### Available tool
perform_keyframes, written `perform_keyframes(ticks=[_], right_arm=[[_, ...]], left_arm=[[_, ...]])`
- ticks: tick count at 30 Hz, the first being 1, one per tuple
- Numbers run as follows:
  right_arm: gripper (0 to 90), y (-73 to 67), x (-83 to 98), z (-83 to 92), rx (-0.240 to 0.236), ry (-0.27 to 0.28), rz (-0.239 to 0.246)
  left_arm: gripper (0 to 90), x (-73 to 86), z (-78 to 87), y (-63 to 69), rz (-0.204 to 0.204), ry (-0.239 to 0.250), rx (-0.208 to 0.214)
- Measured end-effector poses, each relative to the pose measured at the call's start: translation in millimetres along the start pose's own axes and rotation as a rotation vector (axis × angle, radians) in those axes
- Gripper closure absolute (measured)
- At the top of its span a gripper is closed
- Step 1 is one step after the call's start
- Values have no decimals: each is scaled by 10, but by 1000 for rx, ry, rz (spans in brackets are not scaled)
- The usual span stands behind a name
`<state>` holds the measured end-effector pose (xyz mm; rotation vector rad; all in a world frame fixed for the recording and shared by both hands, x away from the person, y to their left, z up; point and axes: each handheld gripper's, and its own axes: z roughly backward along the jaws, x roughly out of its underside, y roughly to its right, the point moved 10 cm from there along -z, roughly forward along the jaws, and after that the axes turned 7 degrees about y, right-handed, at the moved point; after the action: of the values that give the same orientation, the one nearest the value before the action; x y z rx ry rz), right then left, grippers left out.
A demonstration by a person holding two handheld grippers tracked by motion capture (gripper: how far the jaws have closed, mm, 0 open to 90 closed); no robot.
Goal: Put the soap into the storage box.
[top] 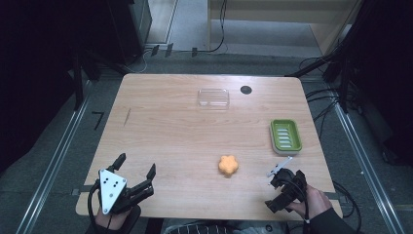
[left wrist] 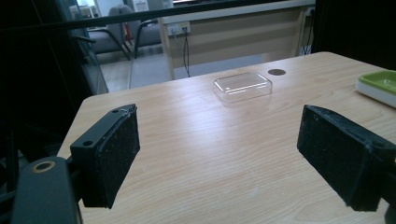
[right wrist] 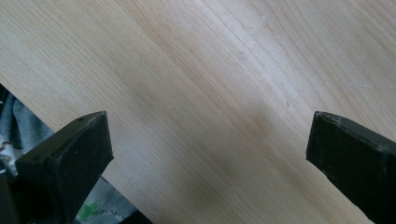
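Observation:
An orange flower-shaped piece [top: 228, 165] lies on the wooden table [top: 175, 131], towards the front and right of the middle. My left gripper [top: 136, 166] rests at the front left corner, open and empty; in the left gripper view its jaws [left wrist: 219, 158] stand wide apart over bare wood. My right gripper [top: 273, 192] is near the front right edge, right of the orange piece and tilted down at the tabletop. Its jaws [right wrist: 210, 154] are open with only wood grain between them.
A clear plastic box [top: 213, 98] [left wrist: 243, 86] sits at the back middle, with a dark round hole [top: 246, 89] [left wrist: 277, 72] beside it. A green ridged dish [top: 286, 136] [left wrist: 380, 84] stands at the right side. The table's front edge [right wrist: 56, 126] is close under the right gripper.

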<state>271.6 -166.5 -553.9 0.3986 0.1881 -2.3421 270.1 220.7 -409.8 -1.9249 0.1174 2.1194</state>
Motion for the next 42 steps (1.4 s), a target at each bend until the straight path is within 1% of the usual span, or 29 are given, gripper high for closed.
perform_keyframes(ticks=[1, 3, 4, 6, 7, 8, 10, 12, 13, 15, 17, 22, 26, 31, 33, 35, 37, 41, 42], right_arm=[[5, -2, -2, -2, 0, -8, 0], [5, -8, -19, -12, -2, -2, 1], [5, -16, -51, -19, -2, -2, 6], [5, -33, -90, -36, -4, 0, 12], [5, -36, -113, -48, -4, 1, 21], [5, -36, -113, -48, -4, 1, 21], [4, -29, -172, -72, -4, 2, 33], [4, -27, -194, -80, -4, 2, 34], [3, -17, -252, -103, -3, 3, 43], [2, -15, -271, -110, 0, 4, 46], [2, -10, -343, -131, 4, 5, 51], [2, -38, -425, -173, 7, -6, 62], [2, -73, -489, -204, 5, -5, 74], [2, -109, -563, -238, 2, -7, 79], [2, -119, -590, -250, 1, -11, 82], [2, -130, -618, -264, 0, -10, 87], [2, -145, -647, -272, -3, -8, 82], [2, -147, -712, -291, -5, -1, 89], [2, -151, -725, -291, -6, -3, 85]], left_arm=[[137, 7, 2, -3, -2, -3, -2], [136, 10, 5, -10, -3, -5, -2], [136, 3, 9, -19, 11, 1, -7], [136, -1, 8, -19, 11, 2, -6], [136, -1, 1, -4, 2, -2, -4], [136, -1, 1, -4, 2, -2, -4], [137, 8, -15, 30, -16, -9, 4], [136, 6, -15, 36, -20, -8, 6], [136, 9, -12, 25, -16, -9, 4], [136, 8, -10, 15, -8, -8, 0], [136, 3, -3, -11, 7, -4, -5], [137, 0, 2, 13, -10, -4, 3], [136, -1, -4, -7, 5, -1, -2], [137, 4, -4, -2, -2, -4, 2], [136, -1, -4, -9, 8, 0, -2], [137, 0, -5, -5, 2, -2, 0], [137, 1, -8, -1, -1, -4, 2], [137, 2, -6, -11, 6, -3, -2], [136, 2, -6, -12, 9, -3, -2]])
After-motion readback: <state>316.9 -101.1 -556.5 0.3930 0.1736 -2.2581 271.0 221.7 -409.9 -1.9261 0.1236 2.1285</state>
